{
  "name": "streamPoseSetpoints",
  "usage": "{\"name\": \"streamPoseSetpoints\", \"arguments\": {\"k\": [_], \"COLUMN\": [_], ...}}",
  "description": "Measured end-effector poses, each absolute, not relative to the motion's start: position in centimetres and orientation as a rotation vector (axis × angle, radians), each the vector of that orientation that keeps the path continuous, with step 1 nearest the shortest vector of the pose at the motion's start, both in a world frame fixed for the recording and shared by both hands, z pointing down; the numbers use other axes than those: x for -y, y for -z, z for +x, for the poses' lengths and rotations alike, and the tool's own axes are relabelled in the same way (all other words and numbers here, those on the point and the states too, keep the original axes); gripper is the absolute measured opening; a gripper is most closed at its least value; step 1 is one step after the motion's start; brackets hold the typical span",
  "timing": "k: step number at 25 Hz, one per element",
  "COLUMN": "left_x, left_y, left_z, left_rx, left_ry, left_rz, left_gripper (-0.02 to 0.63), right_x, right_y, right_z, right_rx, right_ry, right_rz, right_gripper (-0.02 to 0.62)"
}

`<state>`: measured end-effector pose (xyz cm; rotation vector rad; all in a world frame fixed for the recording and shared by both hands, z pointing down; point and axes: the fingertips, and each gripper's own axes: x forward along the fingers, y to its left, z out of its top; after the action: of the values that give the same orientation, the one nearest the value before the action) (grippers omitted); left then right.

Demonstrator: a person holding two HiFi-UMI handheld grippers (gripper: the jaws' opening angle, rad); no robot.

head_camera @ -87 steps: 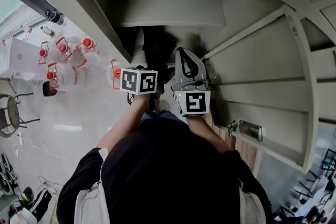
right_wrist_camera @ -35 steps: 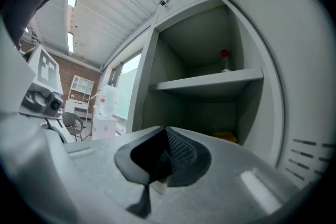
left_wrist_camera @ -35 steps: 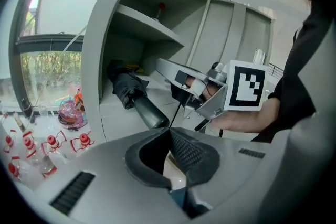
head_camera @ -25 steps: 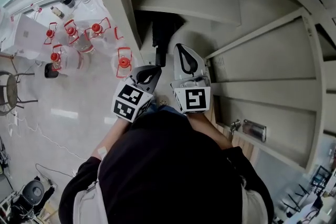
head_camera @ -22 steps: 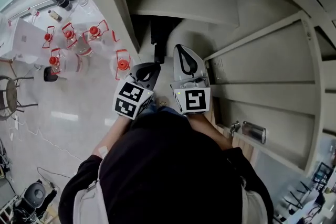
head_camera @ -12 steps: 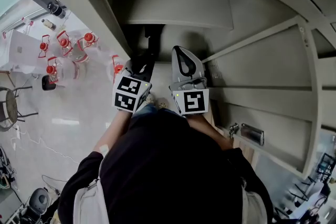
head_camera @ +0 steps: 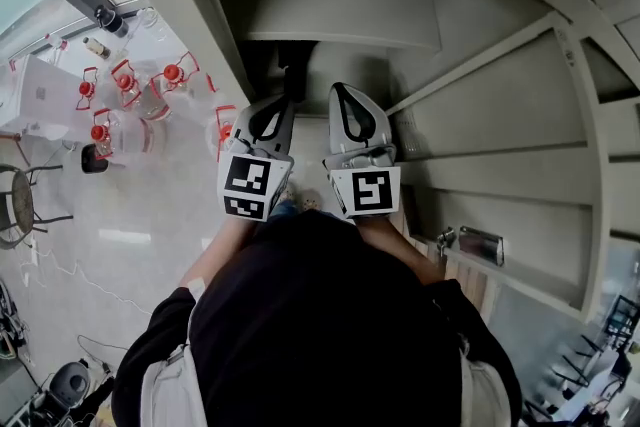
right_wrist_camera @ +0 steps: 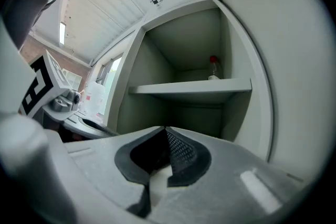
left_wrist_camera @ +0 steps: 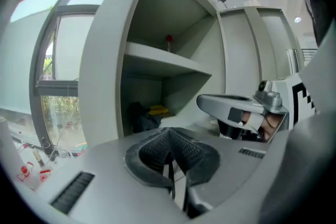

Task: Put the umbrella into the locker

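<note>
The dark umbrella [head_camera: 293,65] lies inside the open locker [head_camera: 340,5], on the floor of its lower compartment under the shelf. In the left gripper view the umbrella [left_wrist_camera: 140,116] shows as a dark bundle at the back left, with something yellow beside it. My left gripper [head_camera: 280,102] is shut and empty, just outside the opening and pointing in. My right gripper [head_camera: 345,89] is level beside it, also shut on nothing. The jaw tips meet in the views of both my left gripper [left_wrist_camera: 169,131] and my right gripper [right_wrist_camera: 166,129].
A small red-topped item [right_wrist_camera: 212,61] stands on the locker shelf [right_wrist_camera: 194,86]. Closed locker doors and a metal latch [head_camera: 475,245] fill the right. Several red-capped water jugs [head_camera: 130,90] stand on the floor at left, near a stool [head_camera: 15,205].
My left gripper has risen and swung from a leftward tilt to point at the locker, alongside the right one. The right gripper has stayed put. The umbrella still lies inside.
</note>
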<state>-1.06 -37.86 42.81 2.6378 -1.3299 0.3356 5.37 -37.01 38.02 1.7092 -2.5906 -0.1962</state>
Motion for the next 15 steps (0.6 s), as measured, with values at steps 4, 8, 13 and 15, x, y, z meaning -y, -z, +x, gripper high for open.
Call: {"name": "streamPoseSetpoints", "arguments": {"k": [4, 8, 13, 15], "left_x": [37.3, 36.2, 35.0, 34.5], "left_y": [-38.8, -36.4, -35.9, -35.8], "left_z": [-1.9, -2.4, -2.0, -1.9], "left_rx": [1.478, 1.534, 1.543, 1.557], "left_ry": [-0.157, -0.065, -0.066, -0.074], "left_rz": [2.691, 2.707, 2.71, 2.728], "left_gripper": [0.006, 0.006, 0.006, 0.006], "right_x": [36.1, 35.1, 34.3, 33.9], "right_y": [-36.3, -35.7, -35.6, -35.7], "right_z": [5.5, 5.9, 5.8, 5.6], "right_rx": [2.61, 2.594, 2.606, 2.613], "right_ry": [0.246, 0.265, 0.279, 0.278], "right_rz": [1.74, 1.756, 1.713, 1.698], "right_gripper": [0.003, 0.003, 0.003, 0.003]}}
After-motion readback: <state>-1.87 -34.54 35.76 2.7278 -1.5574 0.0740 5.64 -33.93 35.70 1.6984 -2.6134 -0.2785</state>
